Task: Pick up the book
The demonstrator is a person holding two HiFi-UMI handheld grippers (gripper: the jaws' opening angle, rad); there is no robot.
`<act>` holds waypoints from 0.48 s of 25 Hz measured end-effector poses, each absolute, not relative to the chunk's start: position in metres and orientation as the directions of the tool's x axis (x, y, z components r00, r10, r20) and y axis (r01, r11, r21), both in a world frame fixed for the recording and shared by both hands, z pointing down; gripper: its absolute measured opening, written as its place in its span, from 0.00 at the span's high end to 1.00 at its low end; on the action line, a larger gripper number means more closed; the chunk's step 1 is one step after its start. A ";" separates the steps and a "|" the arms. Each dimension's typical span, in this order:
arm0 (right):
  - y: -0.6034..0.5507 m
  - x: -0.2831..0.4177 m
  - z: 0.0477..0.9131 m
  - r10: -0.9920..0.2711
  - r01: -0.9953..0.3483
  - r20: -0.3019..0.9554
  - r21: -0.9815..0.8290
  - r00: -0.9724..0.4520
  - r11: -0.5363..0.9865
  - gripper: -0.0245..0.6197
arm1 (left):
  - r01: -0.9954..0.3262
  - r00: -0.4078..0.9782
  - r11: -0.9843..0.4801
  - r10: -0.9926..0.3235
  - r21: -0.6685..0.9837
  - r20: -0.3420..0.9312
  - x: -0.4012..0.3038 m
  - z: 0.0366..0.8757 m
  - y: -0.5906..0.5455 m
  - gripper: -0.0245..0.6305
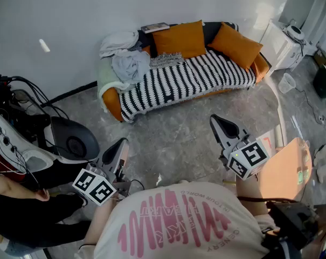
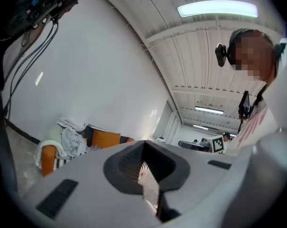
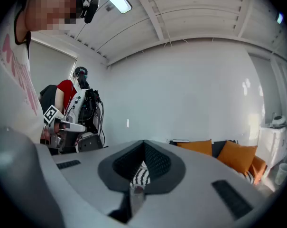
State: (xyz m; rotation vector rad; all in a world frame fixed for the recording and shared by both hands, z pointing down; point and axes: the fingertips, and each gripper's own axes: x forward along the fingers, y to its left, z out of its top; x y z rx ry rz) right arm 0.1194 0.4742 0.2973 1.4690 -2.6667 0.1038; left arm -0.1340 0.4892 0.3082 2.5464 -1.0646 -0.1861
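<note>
My left gripper and right gripper were closed, empty; the book lay far ahead atop the sofa.

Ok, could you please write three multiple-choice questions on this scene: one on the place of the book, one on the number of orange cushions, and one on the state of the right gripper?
1. Where does the book lie?
A. on the floor
B. on top of the sofa's back
C. on its seat

2. How many orange cushions lean against the sofa's back?
A. one
B. two
C. four

3. In what state is the right gripper?
A. shut, with nothing in it
B. shut on the book
C. wide open

Answers:
1 B: the head view shows it flat on the top of the back, just left of the cushions.
2 B: one stands near the middle and one towards the right end.
3 A: in the right gripper view its jaws meet with nothing between them.
</note>
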 end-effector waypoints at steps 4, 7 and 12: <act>0.474 0.122 0.297 -0.839 -0.846 0.129 -0.004 -0.529 0.533 0.95 | -0.658 0.705 -0.643 -0.709 0.393 0.019 -0.131 0.308 0.489 0.95; 0.475 0.123 0.298 -0.839 -0.847 0.139 0.010 -0.526 0.532 0.95 | -0.655 0.706 -0.644 -0.708 0.395 0.016 -0.130 0.308 0.488 0.95; 0.475 0.124 0.298 -0.843 -0.850 0.141 0.017 -0.519 0.526 0.95 | -0.647 0.710 -0.647 -0.704 0.402 0.009 -0.129 0.309 0.487 0.95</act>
